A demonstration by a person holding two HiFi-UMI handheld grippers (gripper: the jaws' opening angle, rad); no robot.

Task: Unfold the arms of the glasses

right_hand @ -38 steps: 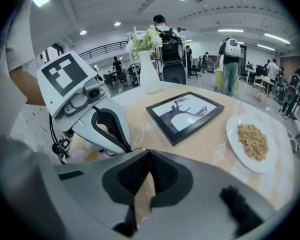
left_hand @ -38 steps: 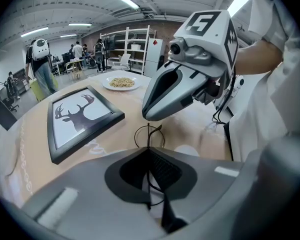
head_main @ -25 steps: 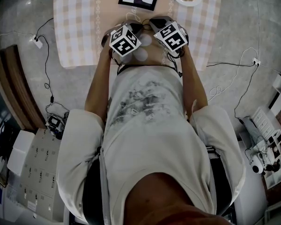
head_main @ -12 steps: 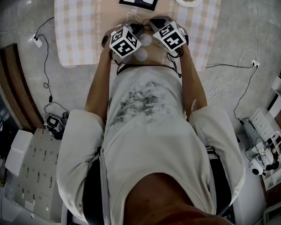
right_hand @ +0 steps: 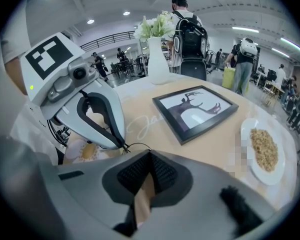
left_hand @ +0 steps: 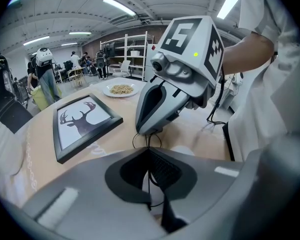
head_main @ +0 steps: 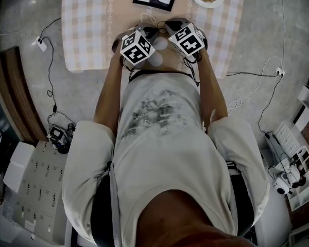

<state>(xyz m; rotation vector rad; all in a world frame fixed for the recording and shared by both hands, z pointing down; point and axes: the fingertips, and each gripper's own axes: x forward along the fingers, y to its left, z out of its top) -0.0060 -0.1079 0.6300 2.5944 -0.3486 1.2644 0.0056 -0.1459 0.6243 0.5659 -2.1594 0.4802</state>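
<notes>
Left claw (left_hand: 149,156) is closed, with a thin dark wire running down between its pads. I read that wire as part of the glasses (left_hand: 148,141). Right claw (right_hand: 149,156) is also closed. Its tips meet the same wire just ahead of the left claw's tips, so I take both to be pinching the frame.

Position: the claws are nose to nose and tilted down over the near edge of the table (right_hand: 210,149), close to my body. From the head view they sit side by side and hide the glasses beneath them.

Glasses: very fine wire. Only small loops show in the gap between the two sets of tips. I cannot tell whether either arm is folded or partly out.

Also on the table: a framed deer picture (left_hand: 85,124) further back, well apart from the work.

Step in hand, as I judge it: both grips are set and the swing of the arm has not begun.

Next move, as I judge it:
- One claw should anchor the front of the frame.
- The other should carry the arm outward in an arc about its hinge.
- The pull should be slow and light, because wire this thin looks likely to bend or slip out of the pads.
</notes>
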